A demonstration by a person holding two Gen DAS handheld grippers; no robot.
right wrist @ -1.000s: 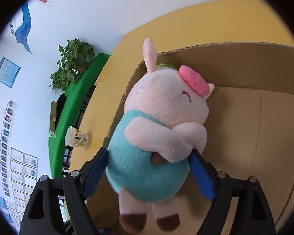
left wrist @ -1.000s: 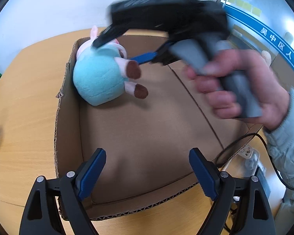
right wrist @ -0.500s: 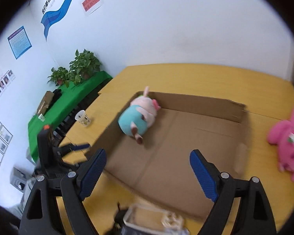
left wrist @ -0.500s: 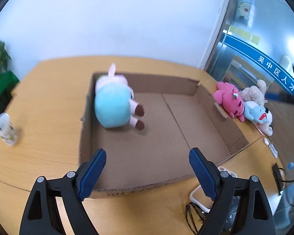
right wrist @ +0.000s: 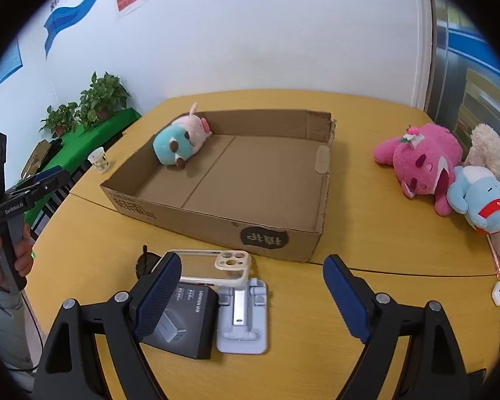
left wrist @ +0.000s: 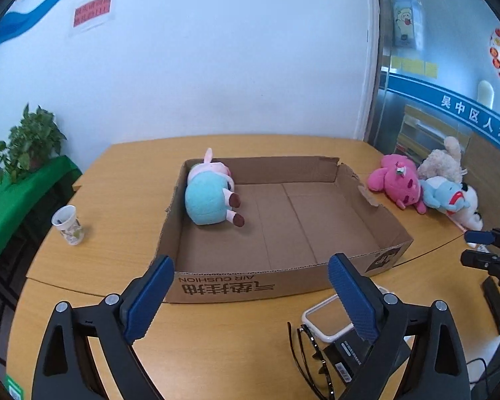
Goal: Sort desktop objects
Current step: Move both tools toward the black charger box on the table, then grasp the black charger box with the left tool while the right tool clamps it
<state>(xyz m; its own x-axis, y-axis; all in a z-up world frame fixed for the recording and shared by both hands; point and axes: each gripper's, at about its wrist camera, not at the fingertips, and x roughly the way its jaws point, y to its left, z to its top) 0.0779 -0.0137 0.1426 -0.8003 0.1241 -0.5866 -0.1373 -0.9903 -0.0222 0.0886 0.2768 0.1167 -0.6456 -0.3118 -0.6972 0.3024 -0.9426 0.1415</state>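
Note:
A shallow cardboard box (left wrist: 216,285) (right wrist: 216,223) sits mid-table. A pink-and-teal pig plush (left wrist: 210,196) (right wrist: 178,140) lies in its far left corner. A pink plush (left wrist: 396,183) (right wrist: 420,163), a blue plush (left wrist: 446,196) (right wrist: 483,200) and a cream plush (left wrist: 443,163) (right wrist: 493,146) lie on the table right of the box. My left gripper (left wrist: 250,293) is open and empty, held before the box's near wall. My right gripper (right wrist: 253,300) is open and empty above a phone case (right wrist: 213,266), a black box (right wrist: 183,316) and a grey stand (right wrist: 243,316).
A paper cup (left wrist: 68,225) (right wrist: 99,161) stands left of the box. Glasses (left wrist: 310,356) lie by the phone case (left wrist: 326,320). Small white items (right wrist: 498,293) lie at the right table edge. Plants on a green stand (left wrist: 23,146) are beyond the table's left side.
The right gripper let go of the pig plush in the box and drew back. Both grippers have pulled back and up, away from the box.

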